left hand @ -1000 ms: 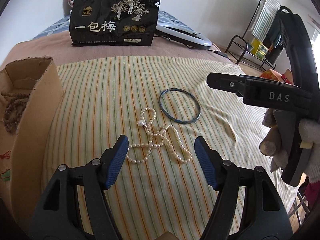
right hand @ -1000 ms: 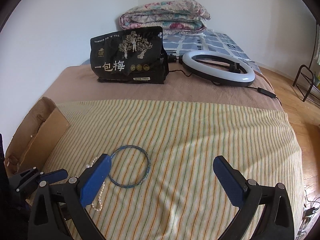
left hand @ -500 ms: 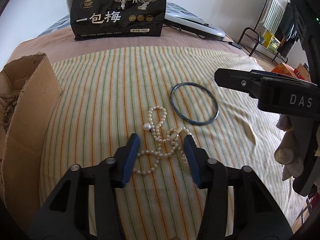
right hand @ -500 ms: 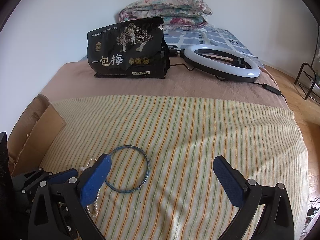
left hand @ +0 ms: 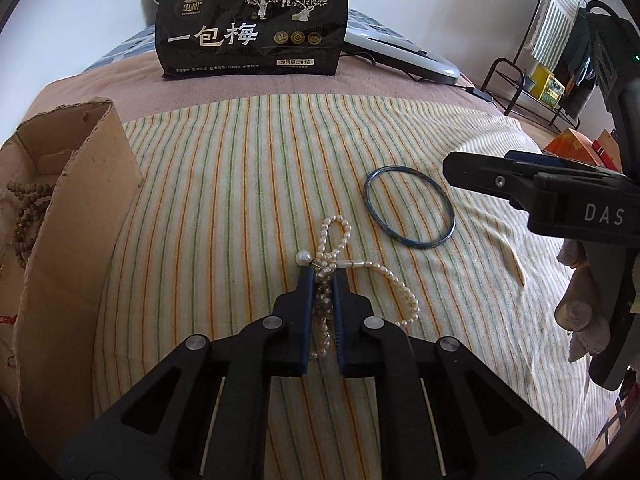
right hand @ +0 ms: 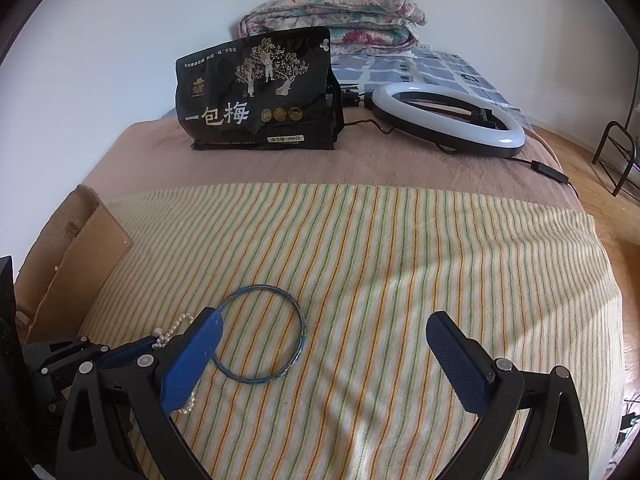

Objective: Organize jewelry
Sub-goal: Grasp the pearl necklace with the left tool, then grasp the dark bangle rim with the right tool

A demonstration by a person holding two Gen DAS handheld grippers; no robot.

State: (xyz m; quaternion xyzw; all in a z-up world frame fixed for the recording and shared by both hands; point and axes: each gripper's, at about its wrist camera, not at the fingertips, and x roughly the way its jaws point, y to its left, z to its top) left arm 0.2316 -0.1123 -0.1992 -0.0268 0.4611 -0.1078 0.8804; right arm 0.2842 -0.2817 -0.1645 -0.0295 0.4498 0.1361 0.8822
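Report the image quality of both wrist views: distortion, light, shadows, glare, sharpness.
Left wrist view: strong fisheye bending with dark corners; even daylight; the pearl necklace between the left gripper pads is sharp.
Right wrist view: same barrel distortion; soft shadow bands cross the striped cloth; the ring light glows bright without washing out detail; the blue bangle is in focus, and the right gripper is slightly soft.

Glossy pearl necklace [left hand: 334,256], striped woven cloth [left hand: 240,200], matt corrugated cardboard box [left hand: 80,184], glossy black bag [left hand: 252,24]

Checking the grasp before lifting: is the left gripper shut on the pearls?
Shut: the left gripper has its blue pads pinching the pearl necklace strands.
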